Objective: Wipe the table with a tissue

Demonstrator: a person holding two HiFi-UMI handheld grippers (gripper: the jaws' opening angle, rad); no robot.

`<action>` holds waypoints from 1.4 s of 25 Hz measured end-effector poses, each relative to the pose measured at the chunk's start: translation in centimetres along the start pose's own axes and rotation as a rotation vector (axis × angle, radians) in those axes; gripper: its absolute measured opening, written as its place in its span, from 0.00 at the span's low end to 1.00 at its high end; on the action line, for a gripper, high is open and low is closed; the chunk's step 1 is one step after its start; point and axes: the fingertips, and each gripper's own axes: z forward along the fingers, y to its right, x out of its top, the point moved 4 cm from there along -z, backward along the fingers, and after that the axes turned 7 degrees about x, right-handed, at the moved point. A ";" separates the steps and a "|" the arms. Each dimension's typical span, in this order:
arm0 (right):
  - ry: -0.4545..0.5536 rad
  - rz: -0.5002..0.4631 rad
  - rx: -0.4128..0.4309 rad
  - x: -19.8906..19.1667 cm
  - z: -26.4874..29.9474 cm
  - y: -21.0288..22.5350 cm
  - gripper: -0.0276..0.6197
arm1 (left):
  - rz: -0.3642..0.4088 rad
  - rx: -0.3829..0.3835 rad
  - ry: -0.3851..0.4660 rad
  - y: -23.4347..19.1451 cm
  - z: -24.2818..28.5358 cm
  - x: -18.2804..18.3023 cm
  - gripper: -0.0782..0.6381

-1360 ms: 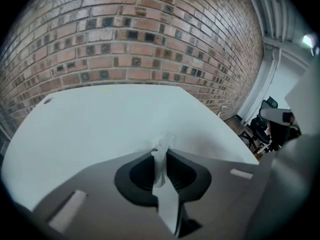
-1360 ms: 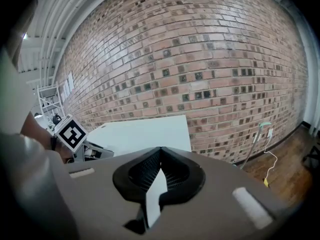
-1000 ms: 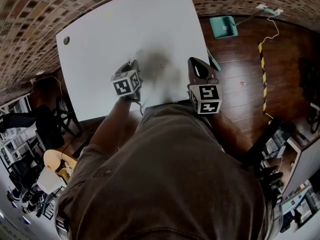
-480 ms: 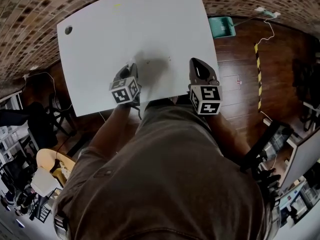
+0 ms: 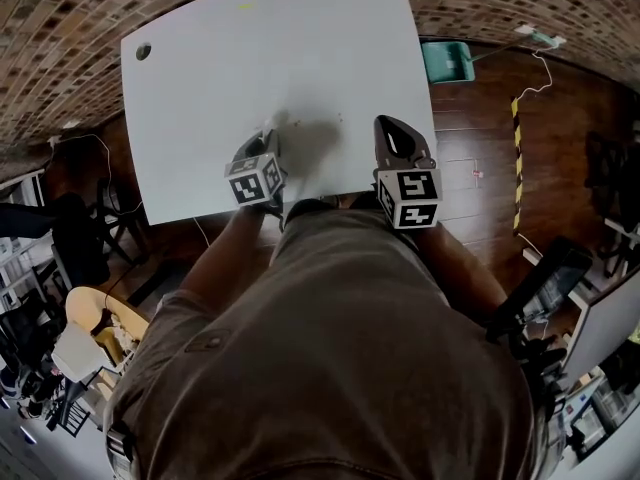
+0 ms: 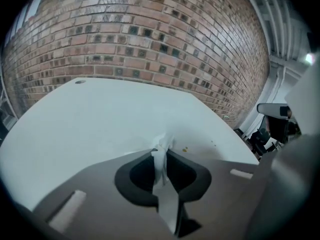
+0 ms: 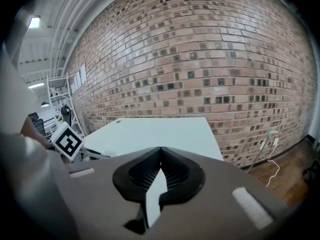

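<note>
Two grippers sit over the near edge of the white table [image 5: 280, 58], and we hold one in each hand. Our left gripper [image 6: 162, 146] has its jaws pinched on a white tissue [image 6: 161, 156], which runs as a thin strip between them and bunches into a crumpled tuft just past the tips. That tuft appears to rest on the tabletop, near the table's near edge. A few small yellowish specks [image 6: 185, 149] lie on the surface just to the right of it. Our right gripper [image 7: 160, 151] has its jaws pressed together at the tips with nothing between them, and it hangs by the table's near right corner, apart from the left one. A brick wall [image 7: 210, 59] stands behind the table, and a teal dustpan [image 5: 447, 60] lies on the wooden floor [image 5: 490, 148] to the right.
</note>
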 end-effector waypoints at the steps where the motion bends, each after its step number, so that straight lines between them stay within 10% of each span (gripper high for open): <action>1: -0.002 -0.004 0.010 0.0 0.0 0.2 0.06 | 0.003 0.009 -0.005 0.1 0.0 -0.1 0.16; 35: 0.010 0.088 -0.004 -2.2 -1.9 6.1 0.06 | 0.134 0.014 -0.001 7.8 2.0 0.8 0.16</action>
